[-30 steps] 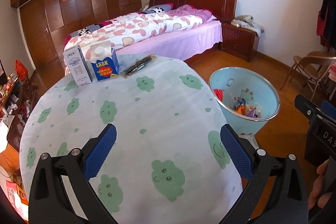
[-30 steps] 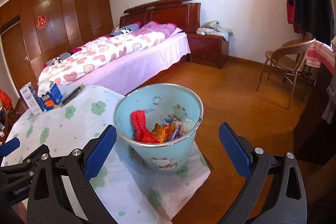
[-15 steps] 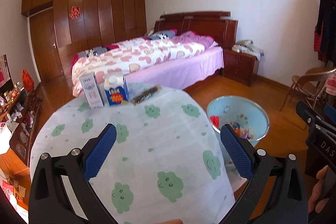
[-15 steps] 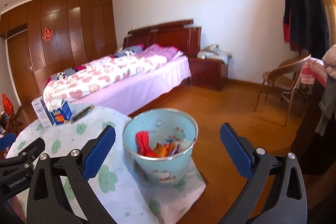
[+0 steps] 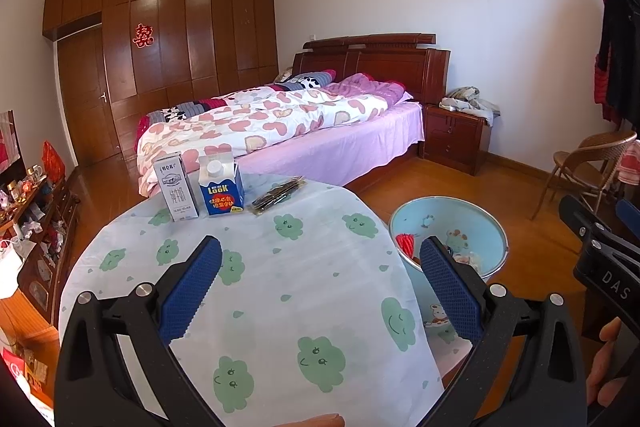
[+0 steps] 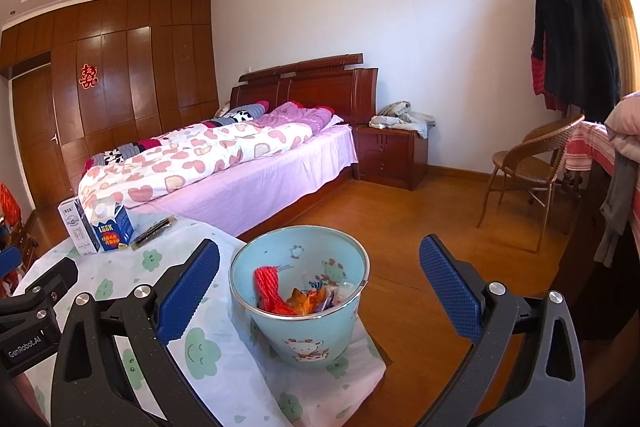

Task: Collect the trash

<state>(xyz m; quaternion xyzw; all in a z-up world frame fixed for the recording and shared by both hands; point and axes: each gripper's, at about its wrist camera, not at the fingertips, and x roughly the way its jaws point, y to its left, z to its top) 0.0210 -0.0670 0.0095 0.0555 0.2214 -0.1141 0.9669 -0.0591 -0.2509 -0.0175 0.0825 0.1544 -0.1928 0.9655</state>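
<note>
Holding both my tongs spread wide and empty, left (image 5: pixel 320 287) over the table (image 5: pixel 280 299), right (image 6: pixel 320 285) above the bin (image 6: pixel 298 301). Some wrappers are already in it; two cartons (image 5: pixel 200 189) and a dark packet (image 5: pixel 278 195) remain at the table's far edge.

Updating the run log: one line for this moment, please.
left gripper: open, empty | right gripper: open, empty | white carton, blue carton, dark wrapper: on table, far edge | bin: holds trash
</note>
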